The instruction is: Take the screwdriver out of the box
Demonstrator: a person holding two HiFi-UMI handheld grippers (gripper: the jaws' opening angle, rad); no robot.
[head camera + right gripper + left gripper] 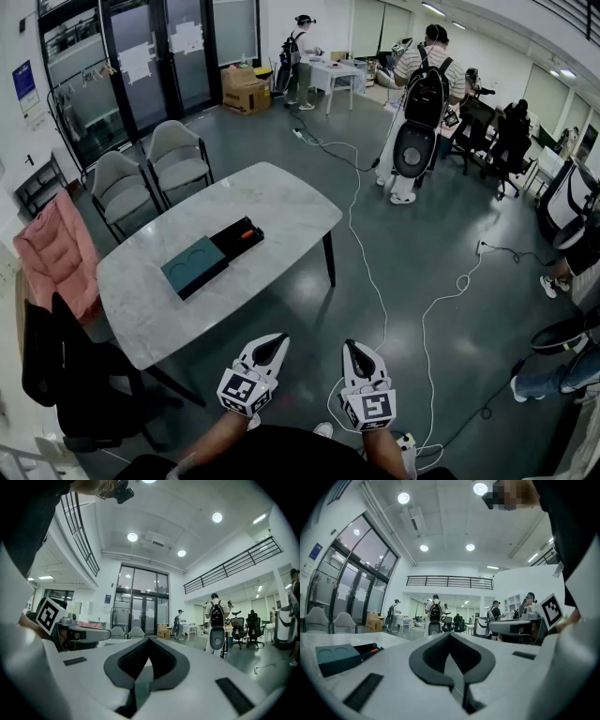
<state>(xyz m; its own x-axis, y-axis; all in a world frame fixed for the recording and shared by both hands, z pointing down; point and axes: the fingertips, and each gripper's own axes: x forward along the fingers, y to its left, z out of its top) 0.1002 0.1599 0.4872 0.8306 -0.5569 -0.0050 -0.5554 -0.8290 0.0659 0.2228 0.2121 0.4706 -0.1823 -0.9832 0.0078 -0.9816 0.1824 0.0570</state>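
Note:
An open box lies on the white marble table, its teal lid beside a black tray. In the tray rests the screwdriver with an orange-red handle. The left gripper view shows the lid and the screwdriver's handle at far left. My left gripper and right gripper hover side by side off the table's near edge, well short of the box. Each points level, with its jaws shut and nothing between them. From their own cameras, the left gripper and right gripper show tips that meet.
Two grey chairs stand behind the table. A pink jacket hangs over a dark chair at left. A white cable snakes across the floor at right. A person with a backpack stands further back, near desks and a cardboard box.

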